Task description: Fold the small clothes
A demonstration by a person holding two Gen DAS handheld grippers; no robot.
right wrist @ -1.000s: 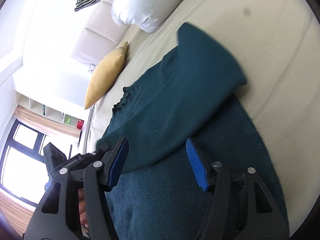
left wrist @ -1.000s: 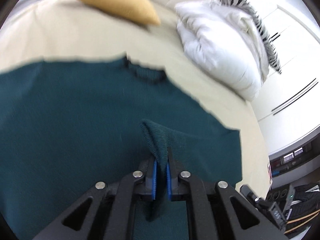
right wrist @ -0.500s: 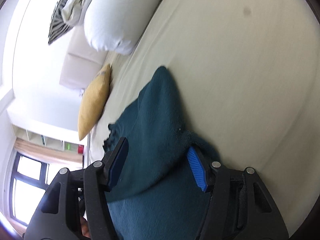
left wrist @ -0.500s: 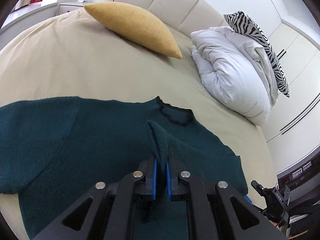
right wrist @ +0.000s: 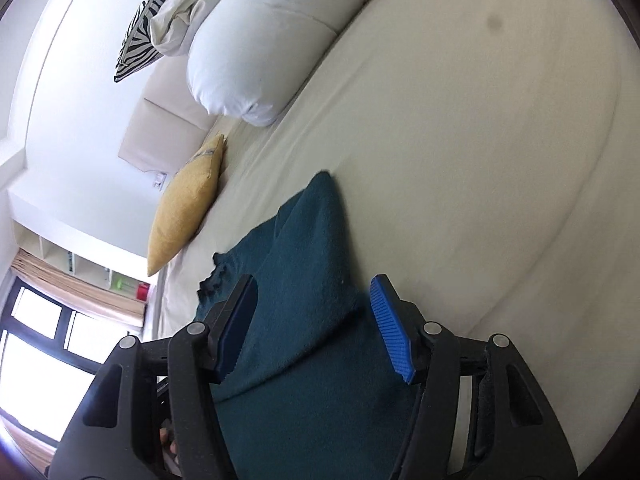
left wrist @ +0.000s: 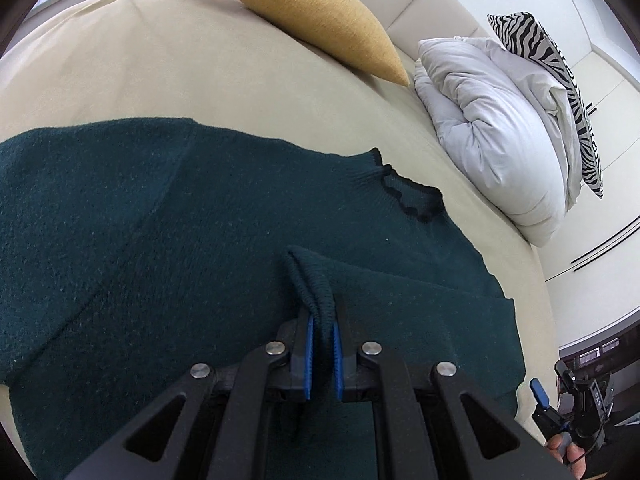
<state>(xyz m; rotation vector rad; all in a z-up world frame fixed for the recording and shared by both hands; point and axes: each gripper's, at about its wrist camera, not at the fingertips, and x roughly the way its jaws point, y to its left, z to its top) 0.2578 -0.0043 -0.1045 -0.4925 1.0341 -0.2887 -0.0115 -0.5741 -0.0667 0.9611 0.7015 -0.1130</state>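
A dark teal knit sweater (left wrist: 168,232) lies spread on the cream bed, its frilled neck (left wrist: 412,196) toward the pillows. My left gripper (left wrist: 320,332) is shut on the ribbed cuff of a sleeve (left wrist: 316,288) and holds it over the sweater's body, the sleeve folded inward. My right gripper (right wrist: 316,320) is open and empty, tilted above the sweater's right edge (right wrist: 312,264), with fabric lying between its blue pads without being pinched. The right gripper also shows at the left wrist view's lower right (left wrist: 560,408).
The cream bed sheet (right wrist: 460,160) stretches around the sweater. A mustard cushion (left wrist: 316,12), a folded white duvet (left wrist: 492,120) and a zebra-striped pillow (left wrist: 548,64) lie by the padded headboard. A window and shelves (right wrist: 60,320) are beyond the bed's left side.
My left gripper has carried the sleeve cuff inward over the sweater's body and lowered it. My right gripper has stayed open and drawn back toward the sweater's right edge.
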